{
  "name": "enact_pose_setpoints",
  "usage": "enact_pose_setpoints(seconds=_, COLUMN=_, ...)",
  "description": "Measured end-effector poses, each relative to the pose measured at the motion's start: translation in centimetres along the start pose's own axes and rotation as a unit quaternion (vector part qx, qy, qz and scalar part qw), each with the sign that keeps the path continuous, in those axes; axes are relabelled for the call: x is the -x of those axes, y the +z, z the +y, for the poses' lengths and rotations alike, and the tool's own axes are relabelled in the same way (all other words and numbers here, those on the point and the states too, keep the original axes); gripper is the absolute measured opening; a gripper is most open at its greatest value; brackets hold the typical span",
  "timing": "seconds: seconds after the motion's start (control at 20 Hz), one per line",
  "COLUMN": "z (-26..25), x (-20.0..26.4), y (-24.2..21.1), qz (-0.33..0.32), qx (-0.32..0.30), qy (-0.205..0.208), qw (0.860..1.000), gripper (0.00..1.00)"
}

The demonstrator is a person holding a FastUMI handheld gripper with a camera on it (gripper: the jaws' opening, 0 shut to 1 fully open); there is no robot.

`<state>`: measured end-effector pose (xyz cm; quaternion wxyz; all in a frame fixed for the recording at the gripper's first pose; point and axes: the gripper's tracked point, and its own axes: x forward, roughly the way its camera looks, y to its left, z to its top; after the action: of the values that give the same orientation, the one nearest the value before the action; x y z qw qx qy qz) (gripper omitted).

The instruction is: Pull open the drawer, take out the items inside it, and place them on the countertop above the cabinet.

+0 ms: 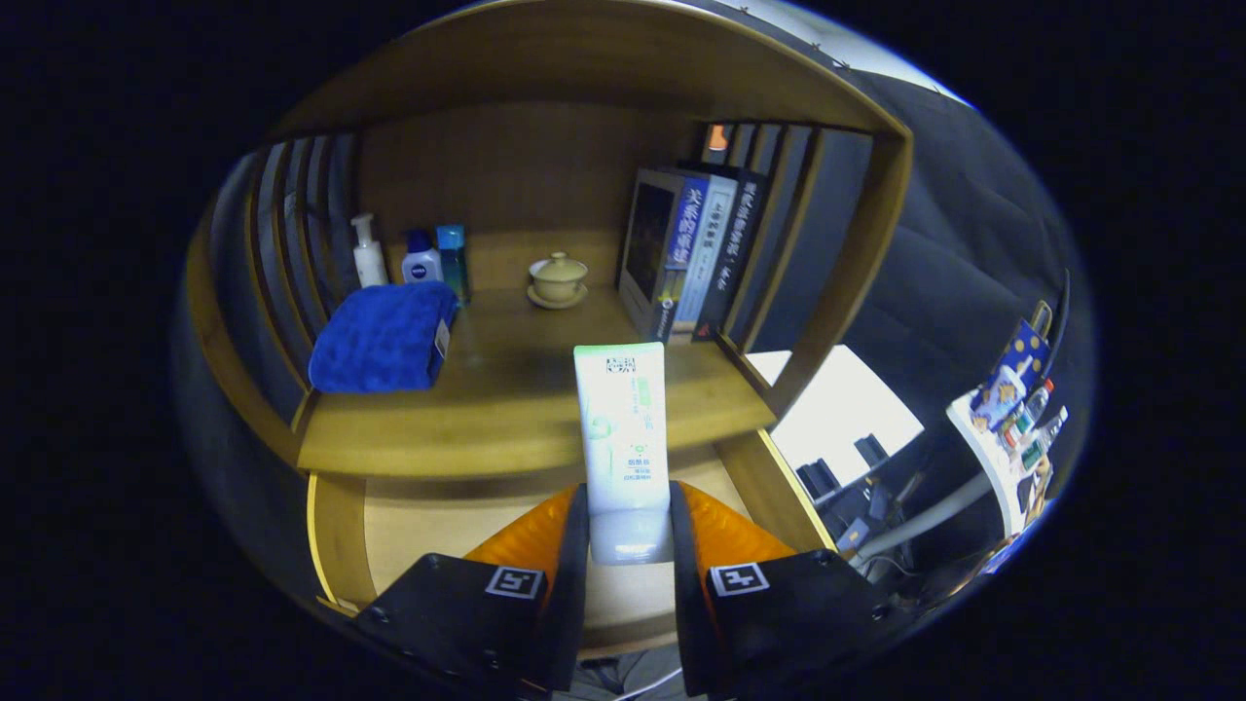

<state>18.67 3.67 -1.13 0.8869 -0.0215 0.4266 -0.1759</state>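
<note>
Cabinet [545, 428]: wood, warm honey tone, smooth with a soft sheen; the drawer [409, 535] is made of the same wood, paler inside. Tube [623, 428], clamped between both fingers of the gripper [628, 545]: plastic, smooth, semi-glossy. Towel [384, 336] at the countertop's left edge: cloth, deep nubby pile, matt. Lidded cup [558, 277]: glazed ceramic, faintly shiny. Books [691, 253]: paper, glossy covers. Bottles [409, 255]: smooth plastic.
</note>
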Motion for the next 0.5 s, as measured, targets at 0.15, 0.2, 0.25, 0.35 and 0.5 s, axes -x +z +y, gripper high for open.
enact_pose_setpoints(seconds=0.15, z=1.7, x=-4.1, y=2.2, qz=-0.016, qx=0.016, qy=0.03, qw=0.999, gripper=0.49)
enact_pose_setpoints(seconds=0.2, z=2.4, x=-5.4, y=2.6, qz=-0.018, qx=0.024, qy=0.041, qw=0.999, gripper=0.48)
enact_pose_setpoints(seconds=0.25, z=2.9, x=-6.9, y=3.1, qz=-0.02, qx=0.029, qy=0.052, qw=0.998, gripper=0.48)
enact_pose_setpoints(seconds=0.35, z=3.9, x=-9.3, y=3.2, qz=-0.008, qx=0.029, qy=0.068, qw=0.997, gripper=0.48)
enact_pose_setpoints(seconds=0.5, z=4.7, x=-12.3, y=2.4, qz=0.021, qx=0.029, qy=0.086, qw=0.996, gripper=0.49)
